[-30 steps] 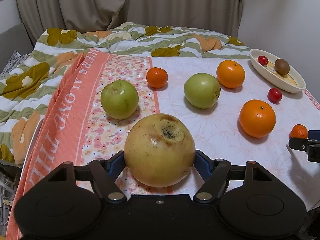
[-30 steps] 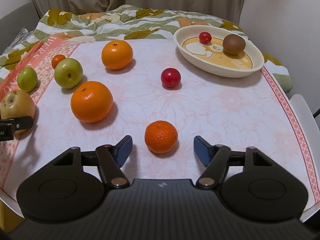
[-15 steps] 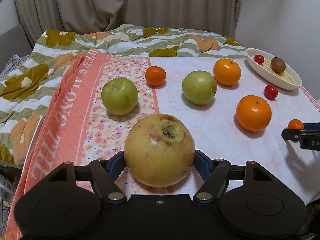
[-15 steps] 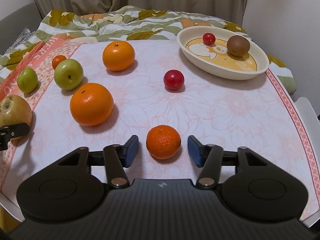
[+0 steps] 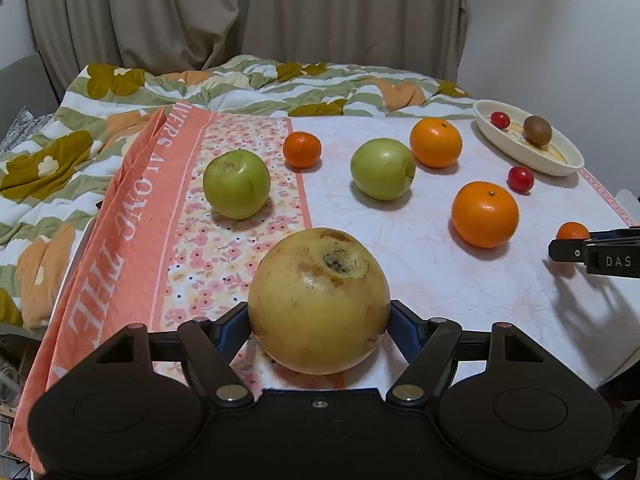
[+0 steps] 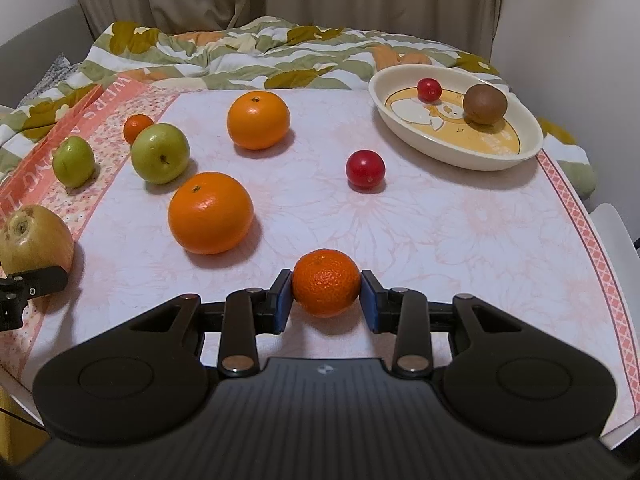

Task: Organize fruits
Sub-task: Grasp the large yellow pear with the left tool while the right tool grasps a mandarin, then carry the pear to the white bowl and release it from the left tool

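My left gripper [image 5: 319, 322] is shut on a large yellow pear [image 5: 319, 300] just above the cloth's near left edge; the pear also shows in the right wrist view [image 6: 34, 240]. My right gripper [image 6: 326, 294] has closed on a small mandarin [image 6: 326, 282], blue pads touching both sides. On the cloth lie two oranges [image 6: 211, 212] [image 6: 258, 120], two green apples [image 6: 160, 159] [image 6: 74, 161], another mandarin [image 6: 137, 127] and a red cherry tomato [image 6: 365, 170]. A cream oval dish [image 6: 460, 152] at the far right holds a kiwi [image 6: 485, 103] and a red tomato [image 6: 429, 89].
A floral tablecloth [image 6: 440, 232] covers the table, with a salmon lettered band [image 5: 132, 216] at the left. A green and white quilt [image 5: 240, 84] lies behind, then curtains. A white chair edge [image 6: 616, 232] stands at the right.
My right gripper moved forward around the small mandarin and closed its fingers onto it. My left gripper kept hold of the pear and lifted slightly.
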Motion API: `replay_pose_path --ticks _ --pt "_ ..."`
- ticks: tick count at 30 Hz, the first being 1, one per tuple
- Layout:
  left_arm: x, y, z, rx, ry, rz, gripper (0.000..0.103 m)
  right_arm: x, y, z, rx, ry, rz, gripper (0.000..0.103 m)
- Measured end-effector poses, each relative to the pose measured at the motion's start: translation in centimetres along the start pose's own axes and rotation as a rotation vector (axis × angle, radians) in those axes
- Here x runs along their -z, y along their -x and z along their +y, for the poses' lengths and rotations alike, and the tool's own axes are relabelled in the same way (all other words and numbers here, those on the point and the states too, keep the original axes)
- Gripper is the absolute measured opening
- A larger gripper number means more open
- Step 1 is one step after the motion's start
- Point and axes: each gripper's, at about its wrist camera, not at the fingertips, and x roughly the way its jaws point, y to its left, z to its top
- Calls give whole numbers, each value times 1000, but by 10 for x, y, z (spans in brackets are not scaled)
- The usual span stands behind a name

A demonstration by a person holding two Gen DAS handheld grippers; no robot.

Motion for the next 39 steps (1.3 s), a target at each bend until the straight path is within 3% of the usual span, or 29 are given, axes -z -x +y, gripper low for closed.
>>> replay_pose_path --ticks 8,21,31,39 --pt "-11 18 -3 24 2 -57 76 -6 16 -1 15 -8 -21 51" --pt "-64 59 -39 59 -29 -147 76 -41 75 -37 11 -86 -98 51" --pt "-112 72 -108 29 38 -225 76 -79 94 -114 -48 -33 -142 51" --pt "-149 51 -171 18 100 -254 76 -117 84 -189 -95 23 -167 51"
